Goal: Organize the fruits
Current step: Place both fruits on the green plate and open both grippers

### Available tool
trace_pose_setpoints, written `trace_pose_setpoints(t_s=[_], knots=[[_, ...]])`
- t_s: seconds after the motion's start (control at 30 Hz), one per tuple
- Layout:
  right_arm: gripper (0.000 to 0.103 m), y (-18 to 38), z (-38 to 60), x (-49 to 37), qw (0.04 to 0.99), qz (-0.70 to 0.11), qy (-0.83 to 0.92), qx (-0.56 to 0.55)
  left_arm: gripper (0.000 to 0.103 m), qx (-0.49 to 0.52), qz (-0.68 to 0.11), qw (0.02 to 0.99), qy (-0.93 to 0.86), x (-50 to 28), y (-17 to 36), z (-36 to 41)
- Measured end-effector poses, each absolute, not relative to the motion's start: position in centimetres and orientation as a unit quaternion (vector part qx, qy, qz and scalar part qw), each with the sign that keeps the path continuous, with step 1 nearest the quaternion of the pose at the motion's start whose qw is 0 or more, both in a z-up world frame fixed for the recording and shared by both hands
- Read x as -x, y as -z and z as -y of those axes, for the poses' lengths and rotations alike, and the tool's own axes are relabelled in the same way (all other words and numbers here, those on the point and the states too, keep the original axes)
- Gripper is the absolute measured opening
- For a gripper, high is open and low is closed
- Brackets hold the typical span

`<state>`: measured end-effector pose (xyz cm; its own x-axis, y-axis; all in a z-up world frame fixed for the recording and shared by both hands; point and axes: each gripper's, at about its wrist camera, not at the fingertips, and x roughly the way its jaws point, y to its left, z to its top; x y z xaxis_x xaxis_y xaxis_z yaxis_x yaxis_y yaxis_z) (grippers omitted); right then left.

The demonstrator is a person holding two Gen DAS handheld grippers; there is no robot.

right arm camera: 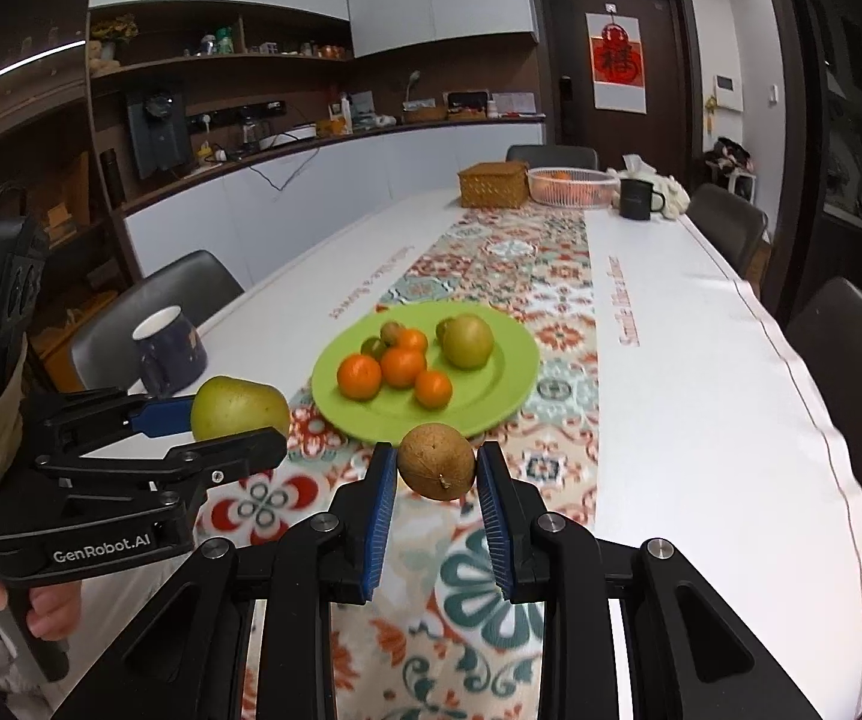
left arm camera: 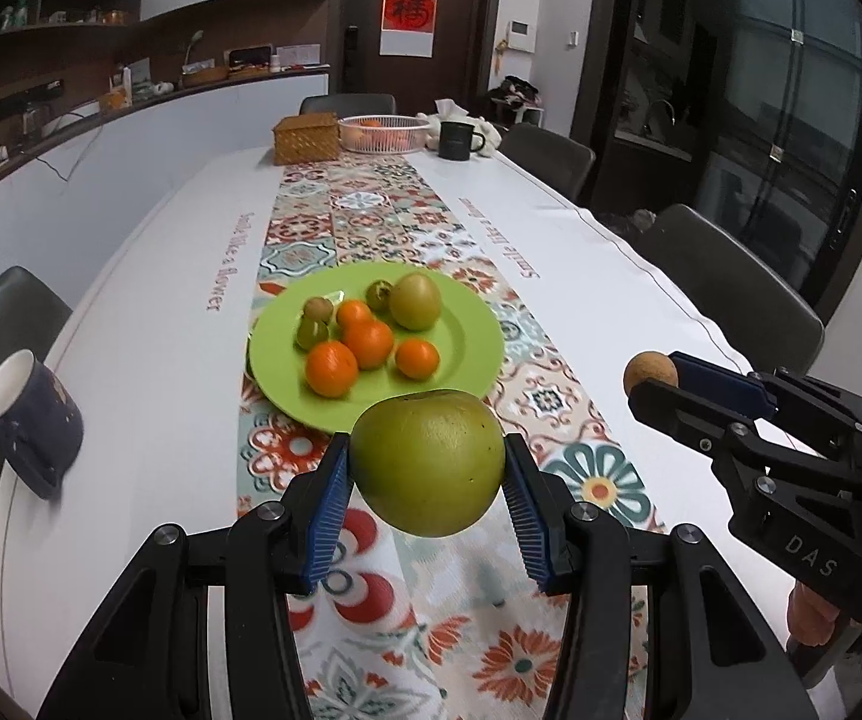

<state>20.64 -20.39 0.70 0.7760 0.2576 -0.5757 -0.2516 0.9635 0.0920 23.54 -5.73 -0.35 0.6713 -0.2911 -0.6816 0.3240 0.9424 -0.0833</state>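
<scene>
My left gripper (left arm camera: 428, 471) is shut on a large green fruit (left arm camera: 428, 462), held above the patterned table runner just short of a green plate (left arm camera: 473, 342). The plate holds several oranges (left arm camera: 368, 343), a green-brown pear-like fruit (left arm camera: 415, 301) and small kiwi-like fruits (left arm camera: 318, 307). My right gripper (right arm camera: 437, 468) is shut on a small brown round fruit (right arm camera: 436, 461), held near the plate's (right arm camera: 509, 384) front rim. The right gripper also shows in the left wrist view (left arm camera: 656, 387), and the left gripper with the green fruit (right arm camera: 239, 408) shows in the right wrist view.
A dark blue mug (left arm camera: 32, 414) stands near the table's left edge. At the far end are a woven box (left arm camera: 306, 137), a white basket of fruit (left arm camera: 384, 133) and a black mug (left arm camera: 458, 139). Chairs (left arm camera: 731, 294) line both sides of the table.
</scene>
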Motion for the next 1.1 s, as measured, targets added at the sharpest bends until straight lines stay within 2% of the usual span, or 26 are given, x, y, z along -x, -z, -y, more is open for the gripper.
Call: trace_pose_setpoints(t_s=[0.5,1.1], knots=[[0.029,-0.8,20.2,-27.9,0.937,-0.311,-0.158,0.024,0.049,-0.012,-0.371,0.918,0.143,-29.2,0.6,6.0],[0.029,3.9,20.3,-35.8,0.918,-0.355,-0.174,0.029,0.049,-0.009,-0.42,0.897,0.139,-34.5,5.2,7.6]])
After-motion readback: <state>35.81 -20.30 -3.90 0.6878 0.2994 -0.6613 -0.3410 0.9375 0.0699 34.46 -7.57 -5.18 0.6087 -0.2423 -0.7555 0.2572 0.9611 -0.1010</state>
